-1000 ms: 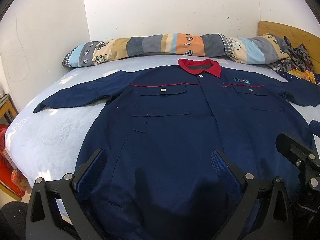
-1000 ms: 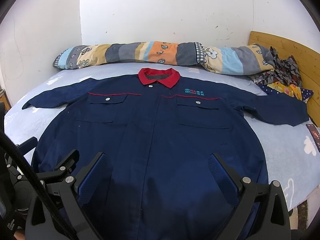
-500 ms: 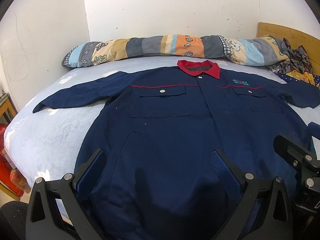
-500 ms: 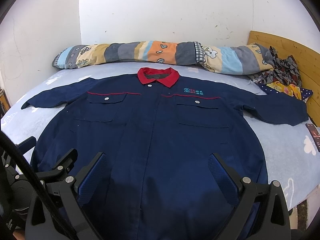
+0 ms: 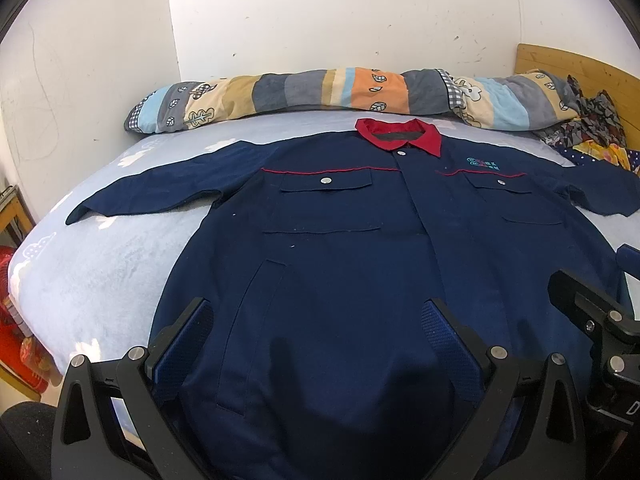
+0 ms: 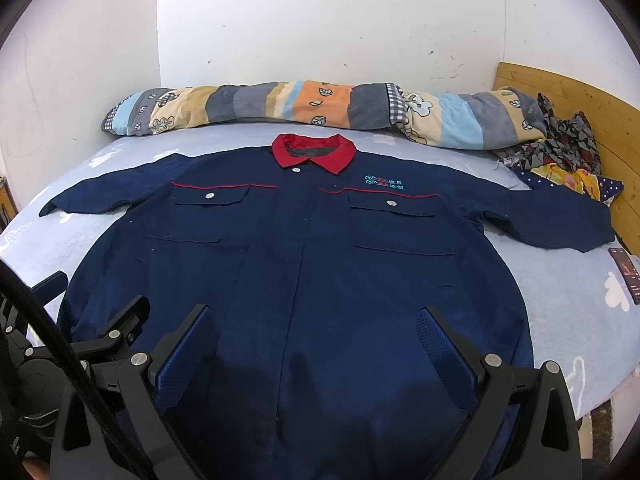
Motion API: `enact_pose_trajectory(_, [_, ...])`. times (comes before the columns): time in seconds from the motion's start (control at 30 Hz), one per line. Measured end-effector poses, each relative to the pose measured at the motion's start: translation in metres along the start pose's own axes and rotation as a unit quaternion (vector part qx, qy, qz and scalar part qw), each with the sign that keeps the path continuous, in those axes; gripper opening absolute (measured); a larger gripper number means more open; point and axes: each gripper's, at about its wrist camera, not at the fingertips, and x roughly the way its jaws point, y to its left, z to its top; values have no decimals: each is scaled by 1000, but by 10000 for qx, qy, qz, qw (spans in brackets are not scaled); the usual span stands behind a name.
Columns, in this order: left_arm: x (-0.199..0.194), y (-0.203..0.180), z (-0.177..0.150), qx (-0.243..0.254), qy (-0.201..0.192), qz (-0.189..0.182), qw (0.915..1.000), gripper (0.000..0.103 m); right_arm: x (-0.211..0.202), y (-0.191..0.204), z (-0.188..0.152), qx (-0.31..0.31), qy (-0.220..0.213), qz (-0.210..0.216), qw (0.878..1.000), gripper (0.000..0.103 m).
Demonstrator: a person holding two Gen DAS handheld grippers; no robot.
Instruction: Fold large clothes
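A large navy work jacket [image 5: 344, 264] [image 6: 304, 264] with a red collar [image 5: 400, 138] [image 6: 314, 154] lies flat, front up, on the pale blue bed [image 5: 104, 264] [image 6: 568, 280]. Both sleeves are spread out sideways. My left gripper [image 5: 318, 332] hovers open over the jacket's lower left front, nothing between its blue pads. My right gripper [image 6: 316, 332] hangs open over the lower middle near the placket. Each gripper shows at the edge of the other's view. The jacket's hem is hidden below the fingers.
A long striped bolster [image 5: 344, 92] [image 6: 320, 108] lies along the wall behind the collar. Crumpled patterned clothes [image 6: 560, 152] sit by the wooden headboard [image 6: 592, 120] at right. A dark strip [image 6: 626, 276] lies on the bed's right edge. Red items [image 5: 16, 320] stand beside the bed's left side.
Both views have shifted slightly; the jacket sits a little higher and left in frame. The jacket itself has not moved, and both grippers stay open.
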Motion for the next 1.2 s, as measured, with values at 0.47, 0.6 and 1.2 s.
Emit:
enact_pose_trajectory(0.47, [1, 0, 1, -22, -29, -5, 10000, 103, -1, -6, 1, 88, -30, -109, 9999, 102])
enact_pose_trajectory(0.6, [0, 1, 1, -33, -43, 1, 10000, 103, 0, -11, 1, 159, -4, -113, 9998, 102])
enact_pose_trajectory(1.2, [-5, 3, 38, -75, -309, -100, 9994, 103, -13, -59, 36, 563, 28, -415, 9975, 102])
